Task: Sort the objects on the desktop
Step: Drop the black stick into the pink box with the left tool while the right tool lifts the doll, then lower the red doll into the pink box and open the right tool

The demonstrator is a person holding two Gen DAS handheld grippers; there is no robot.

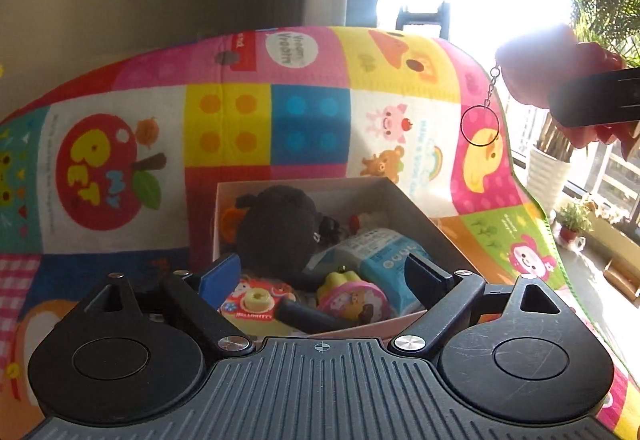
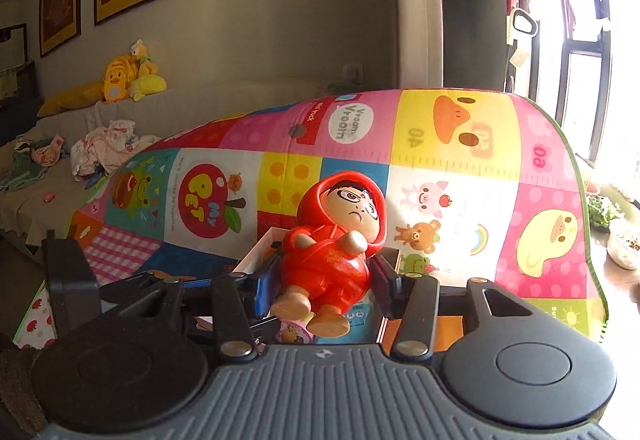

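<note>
doll: red hooded figure (image 2: pixel 340 240), clamped at the waist by the right gripper (image 2: pixel 326 284), held in the air above the box; its key ring (image 1: pixel 480 126) dangles free in the left view.
box: open pink carton (image 1: pixel 424 216) on the play mat (image 1: pixel 312 120), nearer the mat's front edge than its far one; already holds a black plush (image 1: pixel 276 228), a blue pouch (image 1: pixel 384 252), a small yellow-and-pink toy (image 1: pixel 348 292) and a round Hello Kitty piece (image 1: pixel 256 300).
left gripper: (image 1: pixel 324 276) jaws spread wide, nothing between them, poised over the box's near side.
done: judging by the full box, most items are sorted.
left: the doll is not yet in; the mat around the box shows no other loose objects.
</note>
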